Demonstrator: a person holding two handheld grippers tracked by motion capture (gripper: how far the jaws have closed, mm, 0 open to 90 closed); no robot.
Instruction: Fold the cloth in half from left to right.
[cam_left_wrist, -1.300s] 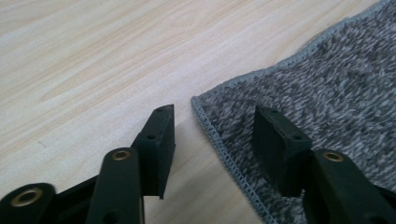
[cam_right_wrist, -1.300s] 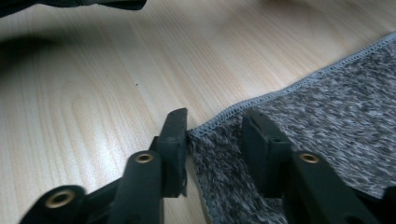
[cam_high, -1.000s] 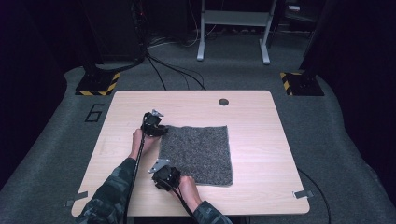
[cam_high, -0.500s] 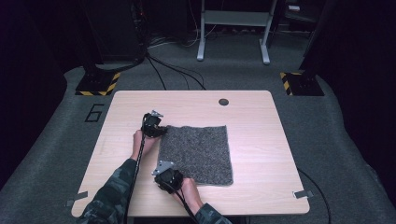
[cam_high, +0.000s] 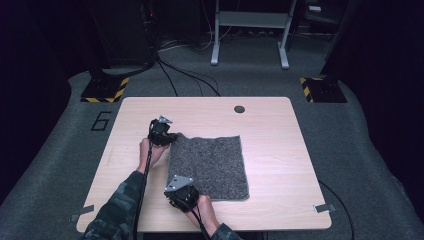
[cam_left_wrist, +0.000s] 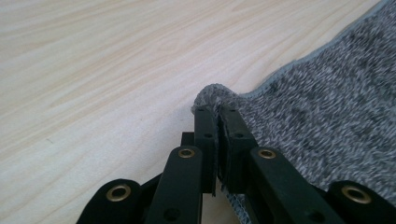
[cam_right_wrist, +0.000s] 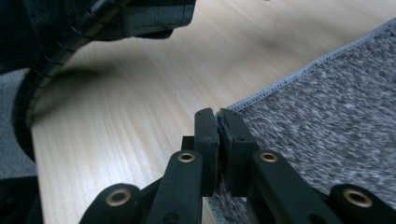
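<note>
Lab: hazard-taped stand bases (cam_high: 106, 89), floor cables (cam_high: 182, 75)

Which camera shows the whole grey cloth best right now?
The high view: the whole grey cloth lies flat on the table, all edges visible. The left tool view shows one pinched corner; the right tool view shows another pinched corner.

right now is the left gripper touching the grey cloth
Touching. The left gripper view shows the left gripper shut on a corner of the grey cloth, with the fabric bunched up between and just past its black jaws.
</note>
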